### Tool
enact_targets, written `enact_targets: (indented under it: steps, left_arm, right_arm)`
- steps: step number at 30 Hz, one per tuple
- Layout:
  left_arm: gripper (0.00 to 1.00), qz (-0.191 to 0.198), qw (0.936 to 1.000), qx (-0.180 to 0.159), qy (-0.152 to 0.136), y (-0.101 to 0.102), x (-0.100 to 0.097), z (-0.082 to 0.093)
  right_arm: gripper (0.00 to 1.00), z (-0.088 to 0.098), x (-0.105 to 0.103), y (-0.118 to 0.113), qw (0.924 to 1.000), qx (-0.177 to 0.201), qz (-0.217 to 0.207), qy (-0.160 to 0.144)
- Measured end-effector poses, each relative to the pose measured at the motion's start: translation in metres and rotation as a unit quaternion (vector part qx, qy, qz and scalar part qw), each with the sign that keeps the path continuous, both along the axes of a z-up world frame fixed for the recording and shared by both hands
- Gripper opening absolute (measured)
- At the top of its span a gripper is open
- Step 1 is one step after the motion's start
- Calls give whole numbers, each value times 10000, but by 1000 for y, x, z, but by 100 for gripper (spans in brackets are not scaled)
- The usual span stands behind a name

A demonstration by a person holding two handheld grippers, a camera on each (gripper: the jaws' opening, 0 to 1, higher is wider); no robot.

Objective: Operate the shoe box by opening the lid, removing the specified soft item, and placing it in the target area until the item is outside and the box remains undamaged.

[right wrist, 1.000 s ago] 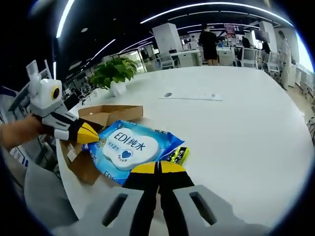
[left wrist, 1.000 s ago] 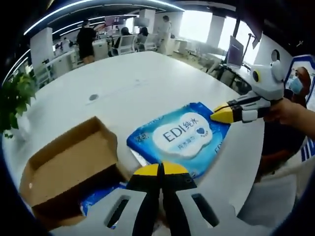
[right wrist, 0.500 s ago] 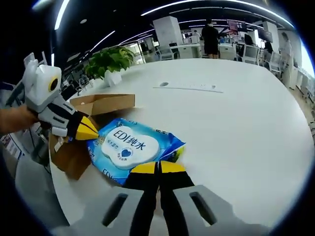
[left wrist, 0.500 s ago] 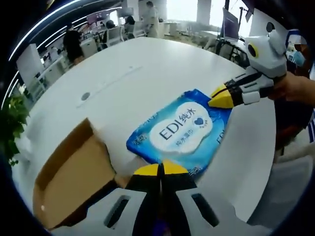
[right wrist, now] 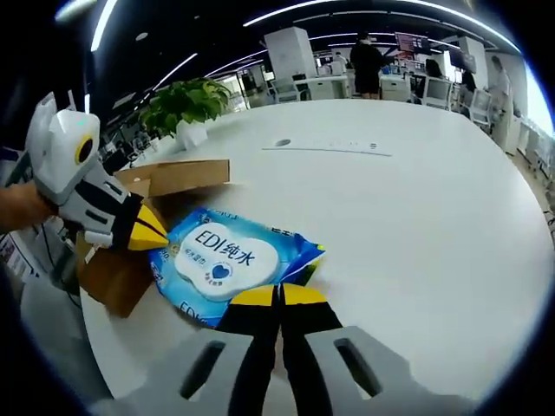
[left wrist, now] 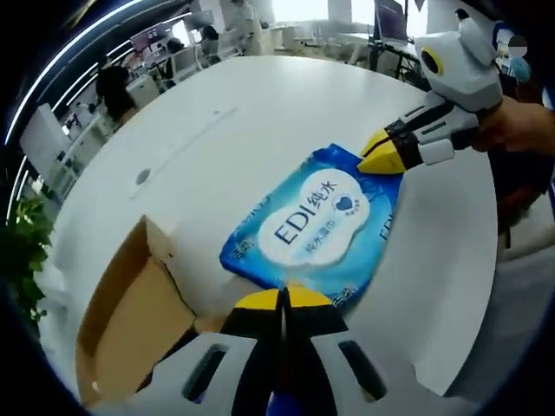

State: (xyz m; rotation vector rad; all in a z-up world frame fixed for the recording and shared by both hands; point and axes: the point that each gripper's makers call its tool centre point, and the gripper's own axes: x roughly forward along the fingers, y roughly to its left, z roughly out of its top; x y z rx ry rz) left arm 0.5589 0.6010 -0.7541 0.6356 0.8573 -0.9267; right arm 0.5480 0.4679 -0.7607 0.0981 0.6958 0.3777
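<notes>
Left gripper view shows the left gripper pinched shut on one end of the blue wipes pack, while the right gripper nips the opposite corner. Right gripper view confirms it: the right gripper has its jaws together on the pack's near edge, and the pack spans between both tools over the white table, just beside the open shoe box. The removal step looks done; placing is in hand. Next, both should lower it flat, clear of the box, then release.
</notes>
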Motion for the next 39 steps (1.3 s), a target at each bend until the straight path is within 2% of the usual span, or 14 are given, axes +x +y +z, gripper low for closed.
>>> enact_targets:
  steps: [8,11,13,17,21,32,39]
  left_arm:
    - [0,-60,9999,-63,-113,2,-2,6]
    - [0,-18,9997,-151,-169,5,-3,13]
    - [0,29,9990,-379,-254,3,0,21]
    - [0,260,9967,-768,-83,3,-3,32]
    - [2,372,9954,-884,-62,11,-4,38]
    - [6,709,9905,-1166,-159,43,-3,57]
    - [10,1014,9872,-1214,-215,77,2,61]
  right_arm:
    - [0,-1,0,-2,9999,-124,98,-1]
    - [0,-1,0,-2,9997,-171,144,-13]
    - [0,-1,2,-3,9997,-195,174,-28]
    - [0,-1,5,-5,9996,-213,197,10]
    - [0,-2,7,-6,9993,-278,237,14]
    - [2,4,6,-9,9996,-223,170,50]
    - [8,17,4,-10,9997,-190,162,-24]
